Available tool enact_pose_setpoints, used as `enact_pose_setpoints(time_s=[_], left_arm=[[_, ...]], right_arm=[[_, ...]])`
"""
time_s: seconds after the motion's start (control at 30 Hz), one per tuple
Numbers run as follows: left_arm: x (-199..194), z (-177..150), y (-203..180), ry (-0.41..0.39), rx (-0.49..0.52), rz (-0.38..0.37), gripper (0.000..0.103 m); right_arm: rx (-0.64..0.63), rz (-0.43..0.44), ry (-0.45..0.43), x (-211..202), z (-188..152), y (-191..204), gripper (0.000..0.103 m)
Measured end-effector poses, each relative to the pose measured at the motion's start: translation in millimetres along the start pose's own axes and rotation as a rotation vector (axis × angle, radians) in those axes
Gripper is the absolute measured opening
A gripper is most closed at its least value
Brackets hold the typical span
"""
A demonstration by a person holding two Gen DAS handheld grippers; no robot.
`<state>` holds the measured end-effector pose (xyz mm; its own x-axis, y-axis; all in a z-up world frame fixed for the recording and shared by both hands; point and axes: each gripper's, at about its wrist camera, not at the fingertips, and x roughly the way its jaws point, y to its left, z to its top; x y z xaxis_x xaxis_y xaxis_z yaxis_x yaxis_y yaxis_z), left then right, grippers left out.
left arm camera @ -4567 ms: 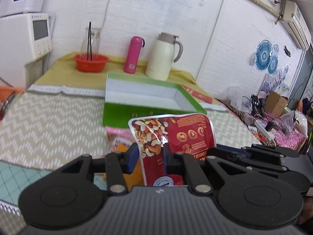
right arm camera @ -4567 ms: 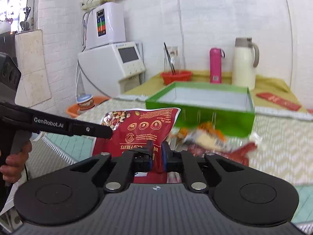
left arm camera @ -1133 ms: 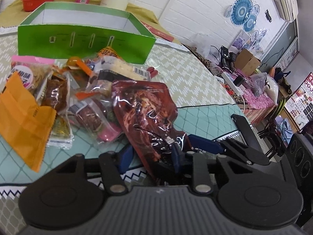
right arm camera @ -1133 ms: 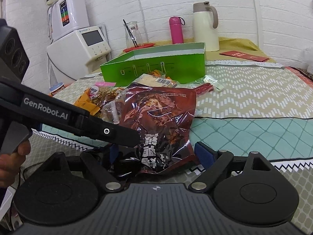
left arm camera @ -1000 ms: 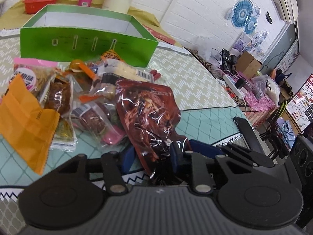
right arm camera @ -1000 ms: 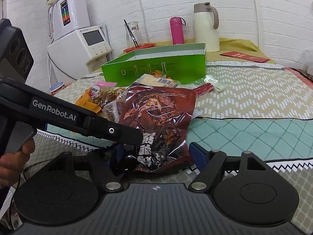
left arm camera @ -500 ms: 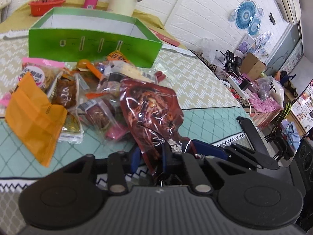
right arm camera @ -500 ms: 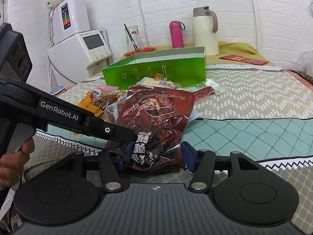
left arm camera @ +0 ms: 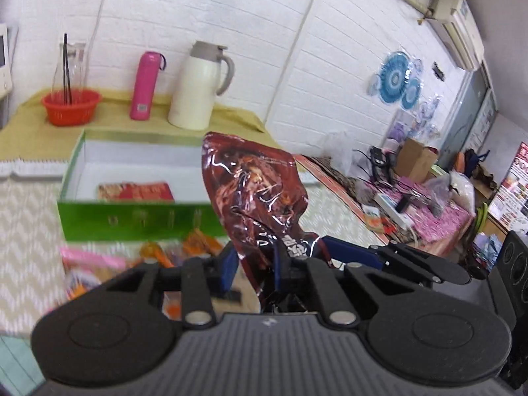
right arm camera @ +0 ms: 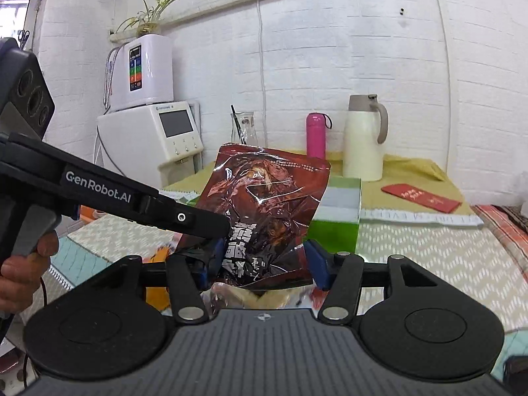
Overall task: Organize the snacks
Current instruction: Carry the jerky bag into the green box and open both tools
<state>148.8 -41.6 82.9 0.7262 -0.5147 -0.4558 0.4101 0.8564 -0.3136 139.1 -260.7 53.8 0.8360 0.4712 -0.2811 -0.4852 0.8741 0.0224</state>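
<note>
I see a cream thermos jug [left arm camera: 198,89] standing on the yellow cloth [right arm camera: 415,171] at the back of the worktop. Just left of the jug stands a pink bottle [left arm camera: 145,85], and further left a red basket [left arm camera: 71,107] with a glass carafe [left arm camera: 71,59] behind it. Right of the jug lies a red envelope [right arm camera: 420,198]. Far left of the jug stands a white appliance [right arm camera: 148,145].

The left gripper [left arm camera: 254,265] is closed on a dark red snack bag [left arm camera: 257,191], lifted upright before the green box [left arm camera: 132,219].
</note>
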Motion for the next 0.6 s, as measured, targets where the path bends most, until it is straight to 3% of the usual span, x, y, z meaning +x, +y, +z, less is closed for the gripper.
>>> enact_pose_setpoints(time_s=[0.13, 0.27, 0.6], left_arm=[[30.8, 37.4, 12.3, -0.012, 0.026, 0.066, 0.004], [67.4, 67.9, 38.3, 0.015, -0.031, 0.05, 0.004], [154.4, 88.4, 78.9, 0.127, -0.13, 0.028, 0.004]], right_arm=[[0.002, 0.001, 0.018, 44.0, 28.2, -17.8, 0.092], [0.006, -0.026, 0.03, 78.6, 41.0, -33.4, 0.092], [0.044, -0.056, 0.117, 145.6, 31.2, -70.9, 0.092]])
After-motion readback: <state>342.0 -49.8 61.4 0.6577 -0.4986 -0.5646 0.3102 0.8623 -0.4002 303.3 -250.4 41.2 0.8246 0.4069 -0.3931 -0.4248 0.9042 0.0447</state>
